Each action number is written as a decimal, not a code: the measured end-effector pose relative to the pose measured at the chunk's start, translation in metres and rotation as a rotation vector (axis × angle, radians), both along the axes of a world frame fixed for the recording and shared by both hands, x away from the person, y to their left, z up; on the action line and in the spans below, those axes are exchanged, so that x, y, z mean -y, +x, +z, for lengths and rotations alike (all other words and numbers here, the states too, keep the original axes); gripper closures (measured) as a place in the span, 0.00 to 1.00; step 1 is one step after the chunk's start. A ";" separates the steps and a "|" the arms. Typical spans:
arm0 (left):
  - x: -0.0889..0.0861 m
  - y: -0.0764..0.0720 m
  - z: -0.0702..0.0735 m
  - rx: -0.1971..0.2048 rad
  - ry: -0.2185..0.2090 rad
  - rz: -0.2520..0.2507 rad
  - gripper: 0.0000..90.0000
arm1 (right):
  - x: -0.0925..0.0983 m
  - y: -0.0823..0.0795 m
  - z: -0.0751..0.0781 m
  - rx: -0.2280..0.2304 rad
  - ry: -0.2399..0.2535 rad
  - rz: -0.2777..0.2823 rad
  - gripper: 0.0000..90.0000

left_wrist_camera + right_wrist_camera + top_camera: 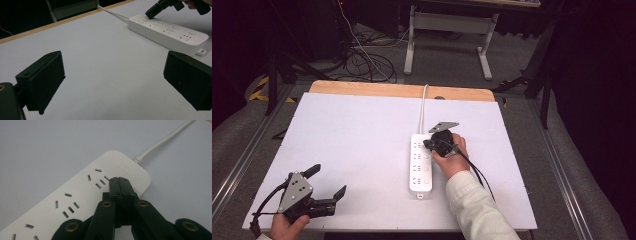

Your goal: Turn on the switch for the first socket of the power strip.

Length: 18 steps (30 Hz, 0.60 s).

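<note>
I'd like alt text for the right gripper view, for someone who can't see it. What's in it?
A shut black tool rises from the bottom edge, its tip pressed onto a white power strip near the end where the strip's white cord leaves. The strip lies slantwise on a pale table, with several groups of socket slots in view.

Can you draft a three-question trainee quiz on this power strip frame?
1. True or false: the right gripper has its jaws shut, tips on the white power strip.
2. The left gripper is: A) open, apart from the strip; B) shut on the cable; C) pressing a button.
3. Toward which table edge does the strip's white cord run?

Key: 1 true. 2 A. 3 the far wooden edge.
</note>
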<state>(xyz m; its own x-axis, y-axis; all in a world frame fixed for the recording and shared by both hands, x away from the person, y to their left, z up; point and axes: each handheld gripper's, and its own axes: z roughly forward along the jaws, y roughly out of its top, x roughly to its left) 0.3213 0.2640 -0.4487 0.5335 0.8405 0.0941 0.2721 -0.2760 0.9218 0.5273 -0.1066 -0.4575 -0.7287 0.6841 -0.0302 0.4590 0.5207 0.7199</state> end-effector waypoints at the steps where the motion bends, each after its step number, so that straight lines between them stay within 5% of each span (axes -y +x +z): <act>1: 0.000 0.000 0.000 0.000 0.000 0.000 0.05 | 0.000 0.000 0.000 0.000 0.000 -0.002 1.00; 18: 0.001 0.000 0.000 0.001 -0.004 -0.003 0.05 | -0.003 -0.002 -0.001 0.007 -0.017 -0.015 1.00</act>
